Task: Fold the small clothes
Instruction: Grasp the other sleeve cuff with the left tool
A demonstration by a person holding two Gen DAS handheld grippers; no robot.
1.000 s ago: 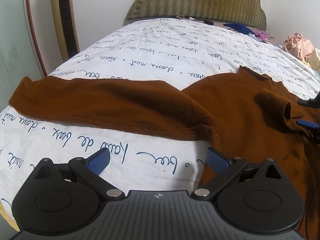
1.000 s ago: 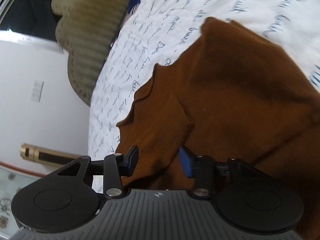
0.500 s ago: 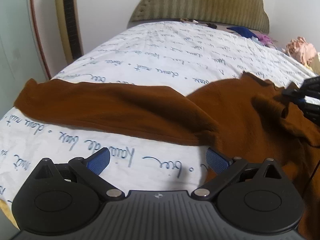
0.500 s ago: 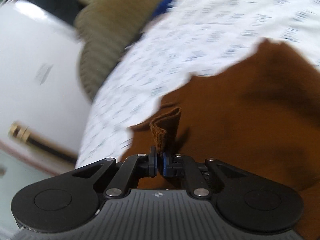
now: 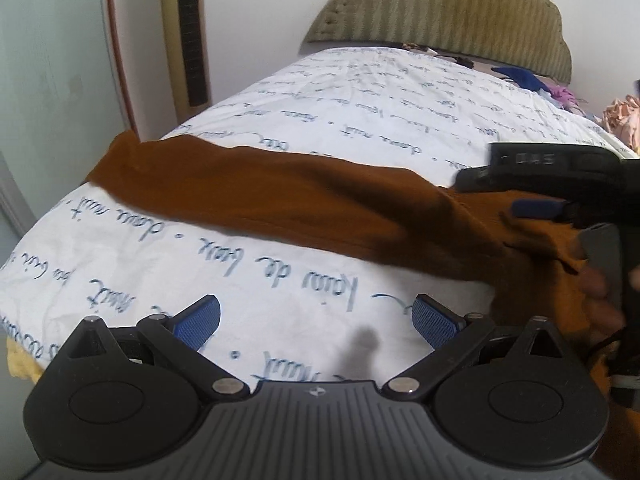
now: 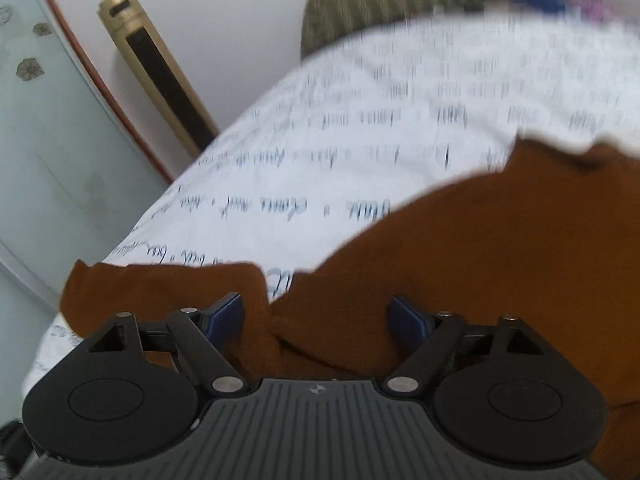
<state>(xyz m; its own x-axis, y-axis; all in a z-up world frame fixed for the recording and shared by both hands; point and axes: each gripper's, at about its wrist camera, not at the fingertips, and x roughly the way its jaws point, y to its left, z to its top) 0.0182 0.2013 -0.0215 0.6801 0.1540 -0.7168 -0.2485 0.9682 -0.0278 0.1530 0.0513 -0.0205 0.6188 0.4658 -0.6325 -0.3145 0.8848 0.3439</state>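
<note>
A brown long-sleeved sweater (image 5: 320,208) lies on the bed's white sheet (image 5: 360,92) printed with blue handwriting. One sleeve stretches out to the left toward the bed's edge. My left gripper (image 5: 316,320) is open and empty, low over bare sheet in front of that sleeve. My right gripper (image 6: 316,316) is open over the sweater's body (image 6: 500,248), its fingers apart above folds of brown cloth. In the left wrist view the right gripper (image 5: 560,200) shows at the right edge, over the sweater.
An olive padded headboard (image 5: 440,8) stands at the far end. Blue, pink and peach clothes (image 5: 624,116) are piled at the far right. A gold and black post (image 5: 188,32) and a glass panel (image 5: 48,80) stand left of the bed.
My right gripper shut on a fold of the sweater, carried it left over the body, and has opened and let go. The left gripper stayed open and shifted slightly.
</note>
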